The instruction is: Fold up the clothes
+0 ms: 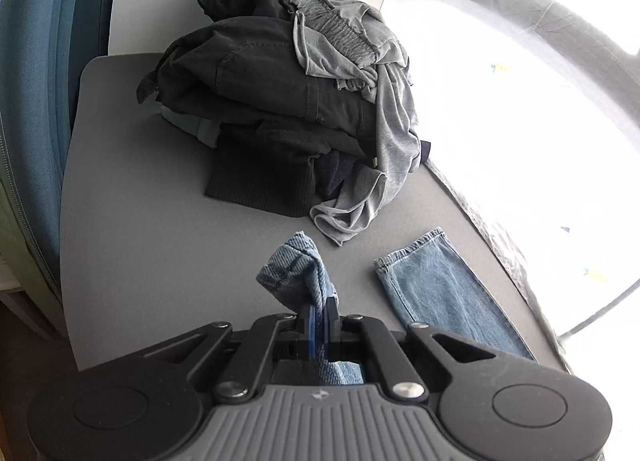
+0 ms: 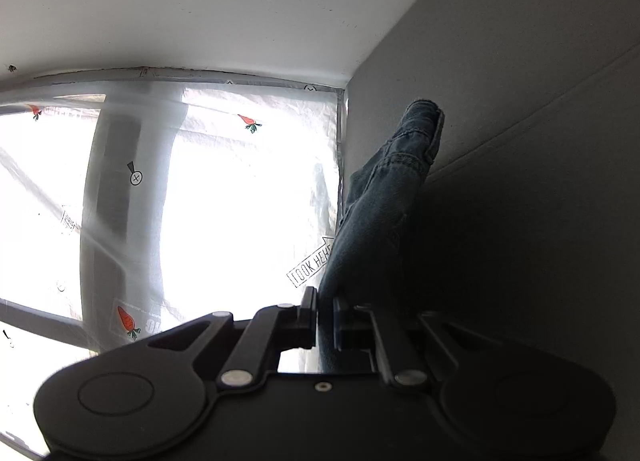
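Left wrist view: two grippers, left gripper [image 1: 319, 311] and right gripper [image 2: 325, 311], each clenching one jeans [image 1: 440, 285] hem.

Left wrist overlooks table [image 1: 160, 221]; right (perhaps upward) faces window [image 2: 240, 201]

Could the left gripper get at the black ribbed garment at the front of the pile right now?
Probably not yet: the left gripper is shut on the jeans. The grey table between it and the black ribbed garment looks bare, so only the held denim hinders it.
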